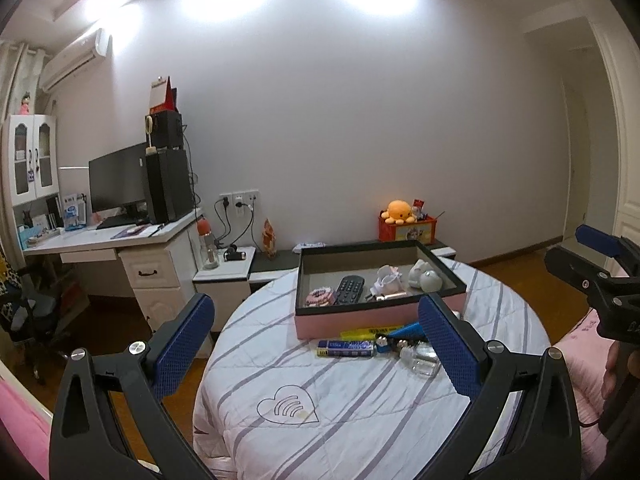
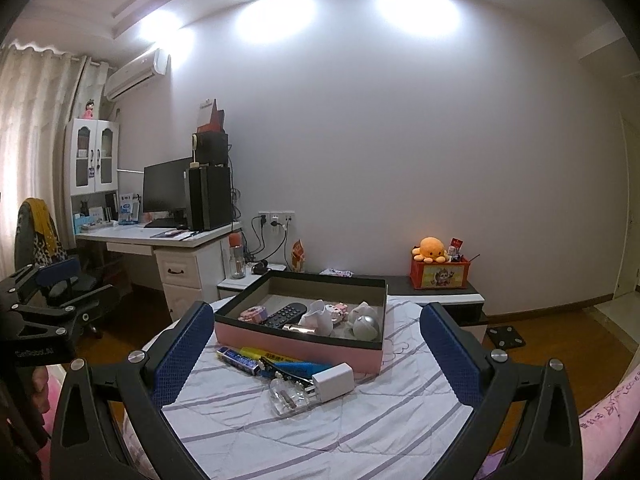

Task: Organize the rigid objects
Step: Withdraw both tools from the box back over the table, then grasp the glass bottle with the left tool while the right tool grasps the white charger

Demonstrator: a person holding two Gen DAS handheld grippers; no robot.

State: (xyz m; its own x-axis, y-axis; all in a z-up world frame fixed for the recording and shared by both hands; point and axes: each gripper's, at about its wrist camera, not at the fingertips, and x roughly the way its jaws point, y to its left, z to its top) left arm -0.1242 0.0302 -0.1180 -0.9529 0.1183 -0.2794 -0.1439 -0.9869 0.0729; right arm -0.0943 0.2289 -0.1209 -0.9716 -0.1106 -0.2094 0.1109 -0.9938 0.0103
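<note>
Partly done, I judge: the box [image 2: 298, 350] on the bed [image 2: 248, 420] holds a remote [image 2: 285, 315] and more, while a charger [image 2: 333, 382], bottle [image 2: 286, 397] and packs [image 2: 240, 358] wait outside, both grippers [image 1: 316, 344] [image 2: 316, 350] spread-fingered, empty.

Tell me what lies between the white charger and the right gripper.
Only bare striped cloth lies between the white charger and the right gripper, shown in the right wrist view.

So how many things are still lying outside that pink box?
5 that I can make out: blue pack, yellow tube, blue tube, white charger, clear bottle, clustered before the pink box. Others may hide underneath.
</note>
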